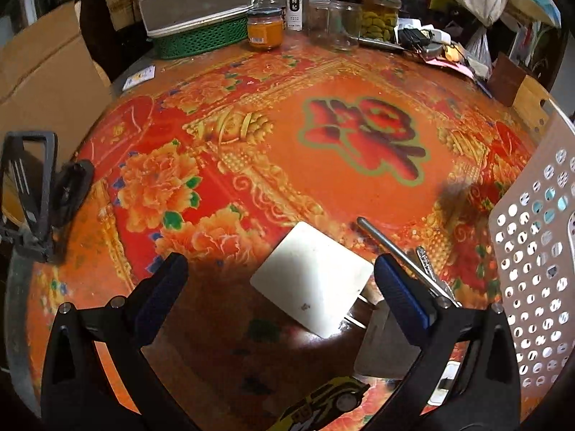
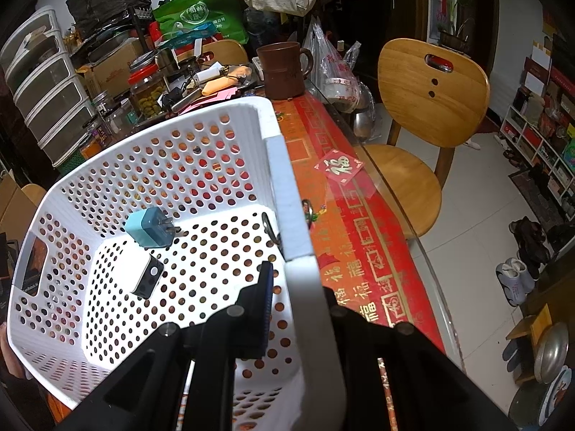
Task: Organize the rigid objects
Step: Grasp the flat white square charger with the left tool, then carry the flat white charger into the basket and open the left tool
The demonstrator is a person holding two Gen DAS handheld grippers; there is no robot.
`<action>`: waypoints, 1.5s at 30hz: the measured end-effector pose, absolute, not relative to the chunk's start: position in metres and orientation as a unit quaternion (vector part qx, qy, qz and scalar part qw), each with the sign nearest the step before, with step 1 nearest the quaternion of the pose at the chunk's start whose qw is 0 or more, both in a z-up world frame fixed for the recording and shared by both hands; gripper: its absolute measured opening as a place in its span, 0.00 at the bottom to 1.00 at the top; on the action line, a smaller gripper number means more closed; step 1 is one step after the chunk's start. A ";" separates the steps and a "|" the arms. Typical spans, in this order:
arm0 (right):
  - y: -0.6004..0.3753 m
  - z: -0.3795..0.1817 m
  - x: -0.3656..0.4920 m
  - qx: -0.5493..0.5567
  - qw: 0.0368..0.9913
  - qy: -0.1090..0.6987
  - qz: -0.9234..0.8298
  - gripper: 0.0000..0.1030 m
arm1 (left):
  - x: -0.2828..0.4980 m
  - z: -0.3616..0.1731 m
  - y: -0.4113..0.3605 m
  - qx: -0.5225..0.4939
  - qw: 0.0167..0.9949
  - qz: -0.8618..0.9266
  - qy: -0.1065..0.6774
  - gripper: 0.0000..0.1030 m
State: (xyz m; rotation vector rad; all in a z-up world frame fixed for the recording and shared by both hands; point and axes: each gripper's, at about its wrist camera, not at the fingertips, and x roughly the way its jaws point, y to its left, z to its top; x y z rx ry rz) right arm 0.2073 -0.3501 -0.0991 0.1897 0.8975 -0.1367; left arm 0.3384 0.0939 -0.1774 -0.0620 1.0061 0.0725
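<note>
- The desk (image 1: 359,82) is the biggest thing here, covered in a red and orange flower-print cloth, with jars, tins and a green mesh tray crowded along its far edge.
- White perforated basket (image 2: 172,165) sits on the desk's right side. In the left wrist view you only catch its holed wall at the right edge.
- Right hand-held gripper (image 2: 298,309) is clamped tight on the basket's near right wall: one finger inside, the other outside, the white rim pinched between them.
- Left hand-held gripper (image 1: 280,287) hangs over the desk with its jaws spread wide and nothing in them. The blue pads (image 1: 402,294) stand either side of the white card.
- That white card (image 1: 312,277), a flat rounded square, lies on the cloth right between the open fingers, with a thin white cable poking out from under its right edge.
- Just right of it there's a flat metal blade thing (image 1: 386,344), partly hidden by the right finger, so can't say what it really is.
- A slim metal rod (image 1: 390,248) lies slanted beside it, running toward the basket.
- Inside the basket: a light blue plug adapter (image 2: 149,228), prongs pointing right, resting against the far-left wall.
- Near it on the basket floor, a small white and black box-shaped gadget (image 2: 146,276).
- At the bottom of the left wrist view, a yellow and black toy car (image 1: 323,404) on the cloth.
</note>
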 end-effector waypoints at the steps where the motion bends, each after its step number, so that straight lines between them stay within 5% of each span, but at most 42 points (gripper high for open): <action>1: -0.350 -0.099 0.208 0.090 0.894 0.433 -0.067 0.12 | 0.338 -0.179 0.096 -0.038 0.874 0.031 0.484 0.99; 6: -0.349 -0.099 0.208 0.087 0.894 0.434 -0.072 0.12 | 0.336 -0.181 0.103 -0.052 0.872 0.032 0.486 0.95; 8: -0.349 -0.099 0.207 0.088 0.894 0.433 -0.072 0.12 | 0.335 -0.180 0.103 -0.051 0.873 0.031 0.484 0.83; 10: -0.349 -0.098 0.207 0.087 0.894 0.433 -0.073 0.12 | 0.333 -0.180 0.101 -0.045 0.874 0.032 0.482 0.59; 24: -0.350 -0.099 0.208 0.086 0.890 0.442 -0.068 0.12 | 0.314 -0.121 0.089 0.009 0.907 0.091 0.412 0.59; 34: -0.351 -0.099 0.208 0.093 0.893 0.437 -0.060 0.12 | 0.291 -0.031 0.034 0.055 0.927 0.076 0.363 0.59; 45: -0.351 -0.098 0.208 0.092 0.893 0.436 -0.059 0.12 | 0.274 0.012 -0.046 0.078 0.934 0.025 0.348 0.59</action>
